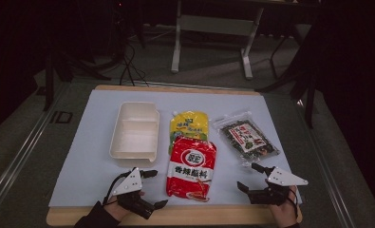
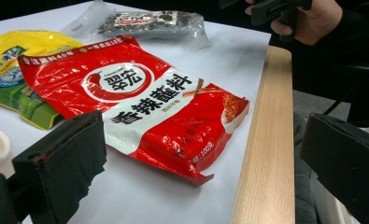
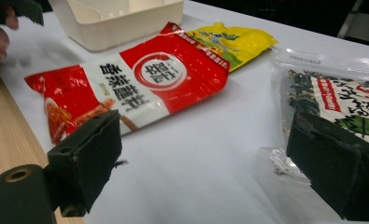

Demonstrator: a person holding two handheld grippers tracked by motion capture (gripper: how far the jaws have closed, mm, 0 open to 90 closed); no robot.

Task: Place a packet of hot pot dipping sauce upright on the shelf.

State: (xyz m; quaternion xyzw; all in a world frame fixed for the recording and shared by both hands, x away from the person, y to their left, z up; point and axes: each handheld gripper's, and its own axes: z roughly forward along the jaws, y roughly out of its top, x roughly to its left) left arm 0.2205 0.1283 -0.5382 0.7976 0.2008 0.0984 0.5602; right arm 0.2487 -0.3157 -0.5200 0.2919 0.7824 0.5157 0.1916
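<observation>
Three food packets lie on the white mat (image 1: 90, 156). A red seasoning packet (image 1: 191, 167) (image 2: 140, 105) (image 3: 126, 84) lies in the middle near the front, overlapping a yellow packet (image 1: 190, 124) (image 2: 7, 70) (image 3: 231, 42) behind it. A clear bag of dark seaweed (image 1: 246, 136) (image 2: 149, 21) (image 3: 345, 100) lies to the right. My left gripper (image 1: 154, 188) (image 2: 205, 172) rests open at the front left, beside the red packet. My right gripper (image 1: 250, 176) (image 3: 205, 163) stands open at the front right, one jaw over the seaweed bag's near corner. Nothing is held.
A cream two-compartment tray (image 1: 119, 142) (image 3: 107, 32) stands empty left of the packets. The mat covers a wooden table whose front edge (image 1: 199, 216) (image 2: 266, 140) runs under both hands. Beyond the table are a dark floor, cables and a white desk frame (image 1: 213, 28).
</observation>
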